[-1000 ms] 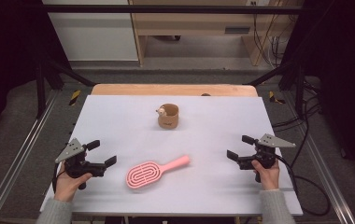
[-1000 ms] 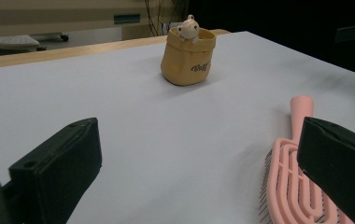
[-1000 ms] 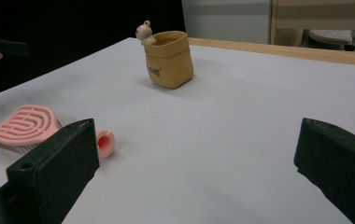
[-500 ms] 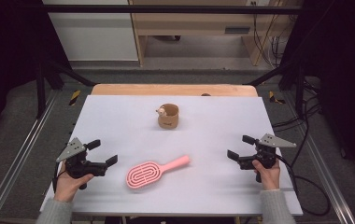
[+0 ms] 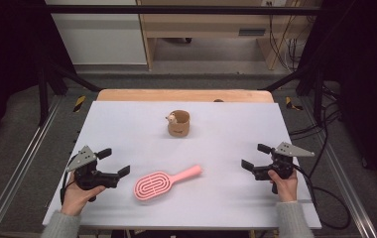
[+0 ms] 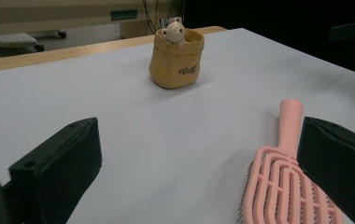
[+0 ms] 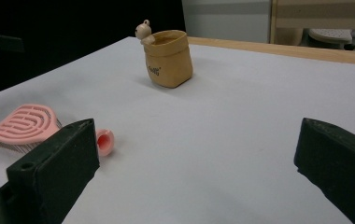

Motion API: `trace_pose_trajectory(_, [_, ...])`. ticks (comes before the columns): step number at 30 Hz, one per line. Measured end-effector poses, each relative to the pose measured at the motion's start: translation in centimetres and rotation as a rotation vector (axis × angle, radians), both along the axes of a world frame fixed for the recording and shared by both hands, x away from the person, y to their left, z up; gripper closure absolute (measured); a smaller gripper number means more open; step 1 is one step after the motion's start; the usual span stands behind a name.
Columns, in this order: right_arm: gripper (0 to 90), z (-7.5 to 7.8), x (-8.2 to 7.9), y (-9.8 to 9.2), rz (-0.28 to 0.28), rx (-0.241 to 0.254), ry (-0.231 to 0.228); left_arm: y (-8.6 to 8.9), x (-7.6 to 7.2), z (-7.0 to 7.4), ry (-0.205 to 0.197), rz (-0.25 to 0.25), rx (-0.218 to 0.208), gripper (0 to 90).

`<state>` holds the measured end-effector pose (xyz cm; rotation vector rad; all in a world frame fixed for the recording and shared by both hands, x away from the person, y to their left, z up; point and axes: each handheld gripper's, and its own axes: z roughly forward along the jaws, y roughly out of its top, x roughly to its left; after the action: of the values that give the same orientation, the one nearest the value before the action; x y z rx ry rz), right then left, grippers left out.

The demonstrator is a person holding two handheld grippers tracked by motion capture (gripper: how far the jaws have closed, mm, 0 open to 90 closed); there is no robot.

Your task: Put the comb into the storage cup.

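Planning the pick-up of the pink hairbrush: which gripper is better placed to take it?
Probably left. The left gripper is open right beside the hairbrush head; the right gripper, also open, sits farther from the handle tip.

A pink hairbrush (image 5: 165, 181) with a vented, looped head is lying flat on the white table (image 5: 226, 124), bristles facing down, its handle pointing right and slightly away. It is sitting near the table's front edge, well apart from the tan pouch-shaped cup (image 5: 179, 123).
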<state>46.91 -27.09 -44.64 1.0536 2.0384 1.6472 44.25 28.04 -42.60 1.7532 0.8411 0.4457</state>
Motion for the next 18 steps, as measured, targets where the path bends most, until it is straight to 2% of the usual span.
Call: trace_pose_trajectory(18, [0.6,0.0,0.0,0.0,-0.001,-0.001,0.0,-2.4,-0.2,0.2,0.04,-0.015,0.036,4.8])
